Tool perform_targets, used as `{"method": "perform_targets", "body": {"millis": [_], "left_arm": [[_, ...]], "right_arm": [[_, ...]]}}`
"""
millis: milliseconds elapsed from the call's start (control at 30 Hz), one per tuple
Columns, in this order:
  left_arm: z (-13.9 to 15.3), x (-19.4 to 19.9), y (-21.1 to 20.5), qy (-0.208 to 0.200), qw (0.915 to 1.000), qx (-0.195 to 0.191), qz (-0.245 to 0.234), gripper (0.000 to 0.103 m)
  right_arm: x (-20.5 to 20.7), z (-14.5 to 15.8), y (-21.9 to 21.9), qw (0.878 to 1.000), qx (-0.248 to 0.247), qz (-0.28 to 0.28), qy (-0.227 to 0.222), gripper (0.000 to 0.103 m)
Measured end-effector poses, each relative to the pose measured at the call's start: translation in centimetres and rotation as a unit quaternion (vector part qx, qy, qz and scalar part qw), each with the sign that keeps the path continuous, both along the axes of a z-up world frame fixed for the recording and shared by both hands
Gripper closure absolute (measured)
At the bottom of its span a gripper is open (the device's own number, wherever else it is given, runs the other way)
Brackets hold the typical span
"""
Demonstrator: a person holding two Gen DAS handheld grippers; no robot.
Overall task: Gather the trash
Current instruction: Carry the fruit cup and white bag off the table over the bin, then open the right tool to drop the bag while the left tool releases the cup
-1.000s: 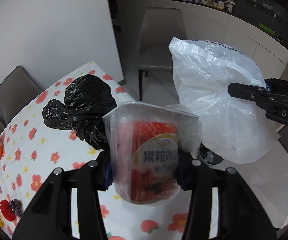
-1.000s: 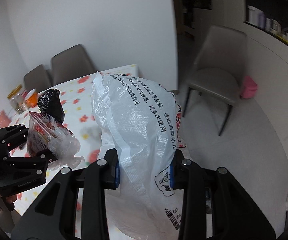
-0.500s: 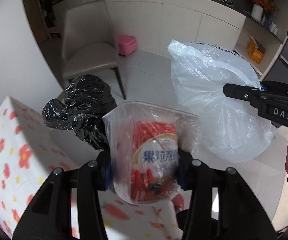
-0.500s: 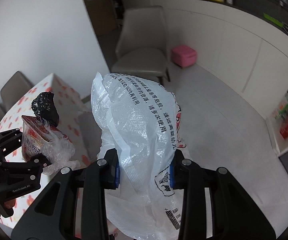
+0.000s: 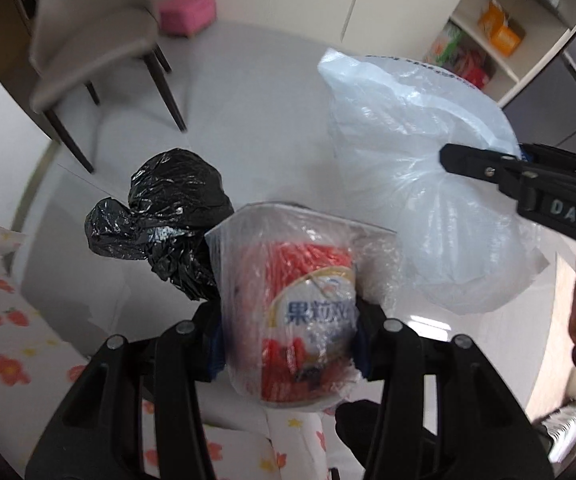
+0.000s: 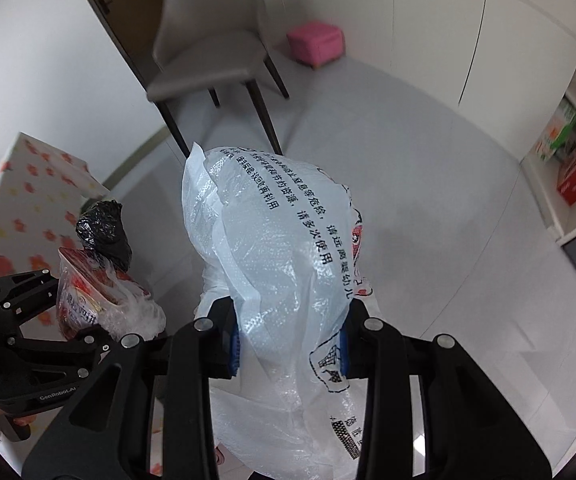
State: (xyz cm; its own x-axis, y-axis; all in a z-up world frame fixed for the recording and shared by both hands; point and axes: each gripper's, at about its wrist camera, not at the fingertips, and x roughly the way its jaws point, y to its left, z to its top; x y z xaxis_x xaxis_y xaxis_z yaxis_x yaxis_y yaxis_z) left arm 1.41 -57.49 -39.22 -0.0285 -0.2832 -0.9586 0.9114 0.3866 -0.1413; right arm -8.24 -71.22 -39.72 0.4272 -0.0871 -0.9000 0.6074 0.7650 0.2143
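Note:
My left gripper (image 5: 288, 336) is shut on a clear plastic bag holding a red yogurt carton (image 5: 304, 308), with a crumpled black bag (image 5: 167, 216) bunched against it. It also shows in the right wrist view (image 6: 71, 312), where the carton bag (image 6: 87, 300) and black bag (image 6: 103, 228) sit at the left. My right gripper (image 6: 288, 344) is shut on a large white plastic bag (image 6: 283, 256) with black print. That white bag (image 5: 416, 184) hangs to the right in the left wrist view, pinched by my right gripper's fingers (image 5: 484, 164). Both loads are held in the air.
A table with a flowered cloth (image 5: 3, 320) lies at the lower left, also in the right wrist view (image 6: 35, 184). A grey chair (image 6: 207, 40) and a pink stool (image 6: 316, 42) stand on the grey floor ahead. Open shelves with boxes (image 6: 572, 160) are at the right.
Both grippers have swung away from the table and tilted down toward the floor, still holding their bags. The chair, pink stool and shelves have come into view.

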Motion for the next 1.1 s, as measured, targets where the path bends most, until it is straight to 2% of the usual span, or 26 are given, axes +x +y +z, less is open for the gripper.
{"method": "perform_targets", "body": {"millis": [100, 267, 400, 433, 500, 533, 567, 800, 1000, 1100], "left_arm": [[-4.3, 0.7, -1.2, 0.036, 0.9985, 0.029, -0.028, 0.055], [-9.8, 0.9, -3.1, 0.04, 0.9941, 0.074, -0.069, 0.055], [-12.8, 1.5, -3.7, 0.043, 0.9915, 0.097, -0.076, 0.055], [-13.6, 1.5, -3.9, 0.04, 0.9906, 0.104, -0.079, 0.055], [-14.8, 1.3, -4.1, 0.033, 0.9886, 0.117, -0.089, 0.055], [-15.2, 1.0, -4.4, 0.029, 0.9879, 0.121, -0.093, 0.055], [-15.5, 0.9, -4.4, 0.026, 0.9873, 0.124, -0.096, 0.055], [-16.6, 0.9, -5.2, 0.025, 0.9848, 0.134, -0.107, 0.055], [-17.0, 0.4, -5.5, 0.039, 0.9843, 0.126, -0.118, 0.055], [-17.7, 0.0, -6.4, 0.06, 0.984, 0.118, -0.119, 0.053]], "right_arm": [[0.6, -4.5, -1.2, 1.0, 0.014, 0.004, 0.011, 0.07], [2.3, -11.0, -2.4, 0.999, 0.035, 0.002, 0.022, 0.07], [4.1, -14.3, -2.3, 0.999, 0.048, 0.002, 0.024, 0.068], [4.3, -15.2, -2.3, 0.998, 0.053, 0.003, 0.022, 0.065], [5.0, -16.6, -2.4, 0.998, 0.066, 0.01, 0.021, 0.044], [5.3, -17.2, -2.3, 0.997, 0.068, 0.016, 0.021, 0.042], [5.2, -17.0, -2.1, 0.997, 0.068, 0.022, 0.02, 0.039], [5.3, -17.1, -2.6, 0.997, 0.071, 0.024, 0.015, 0.036], [3.5, -16.4, -3.9, 0.998, 0.064, -0.008, 0.013, 0.036], [2.2, -15.8, -4.4, 0.998, 0.056, -0.019, 0.015, 0.036]]}}
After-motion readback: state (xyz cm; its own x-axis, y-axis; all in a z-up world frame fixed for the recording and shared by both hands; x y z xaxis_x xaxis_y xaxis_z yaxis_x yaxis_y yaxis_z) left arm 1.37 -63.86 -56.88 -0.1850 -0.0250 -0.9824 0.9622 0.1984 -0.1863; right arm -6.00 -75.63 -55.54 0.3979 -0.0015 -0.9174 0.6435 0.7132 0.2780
